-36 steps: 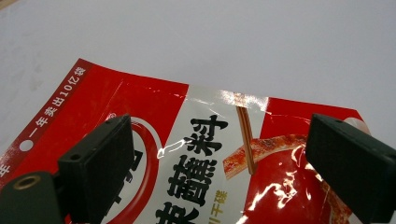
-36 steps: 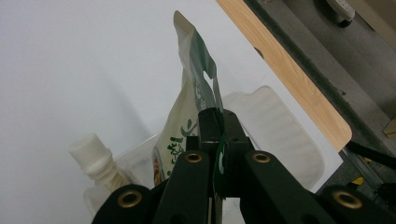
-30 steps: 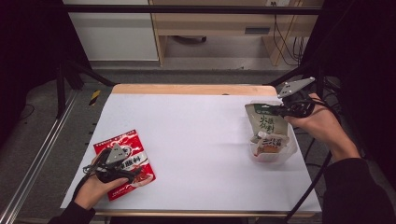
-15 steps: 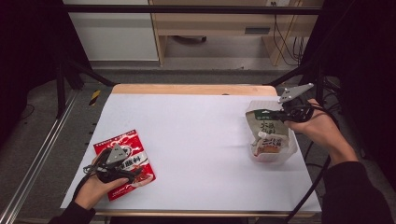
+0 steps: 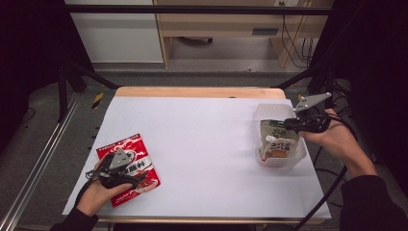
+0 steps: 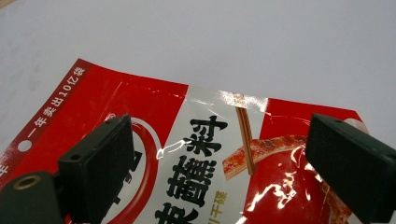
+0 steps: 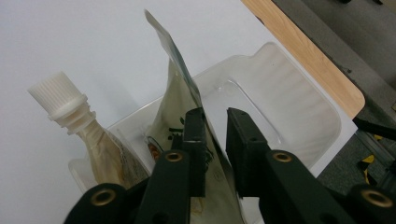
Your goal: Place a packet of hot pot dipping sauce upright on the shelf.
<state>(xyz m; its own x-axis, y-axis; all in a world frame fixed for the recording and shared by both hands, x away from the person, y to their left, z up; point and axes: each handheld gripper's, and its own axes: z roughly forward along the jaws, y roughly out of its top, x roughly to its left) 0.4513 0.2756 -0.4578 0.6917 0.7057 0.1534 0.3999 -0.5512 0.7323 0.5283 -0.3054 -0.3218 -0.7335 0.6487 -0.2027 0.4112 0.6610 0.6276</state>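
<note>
So the main change sits on the right side: in the two earlier high-view shots the right gripper [image 5: 294, 123] holds the green pouch [image 5: 275, 131] up above the clear plastic tub [image 5: 284, 161], and now that pouch sits lower, down inside the tub next to the spouted pouch [image 5: 276, 147]. The right gripper's jaws have just been opening a little, and in the right gripper view the green pouch [image 7: 187, 88] stands on edge between them, one jaw against it and a narrow gap showing on the other side, so the grip looks let go or nearly so. That reads like the drop-off is pretty much done and the hand is about ready to pull away. The left gripper [image 5: 138, 178] hasn't budged: it hovers over the red snack packet [image 5: 129, 166] near the front-left corner of the white table [image 5: 202, 139], same as before. The left gripper view makes it clear that those jaws are spread wide with the red snack packet [image 6: 219, 154] lying flat under them, nothing pinched, which the high view is too small to tell. The right gripper view also brings out the ribbed white cap [image 7: 56, 98] on the spouted pouch and how it leans on the tub's wall, while the high view gives the overall layout, the two jobs well apart on the table.
</note>
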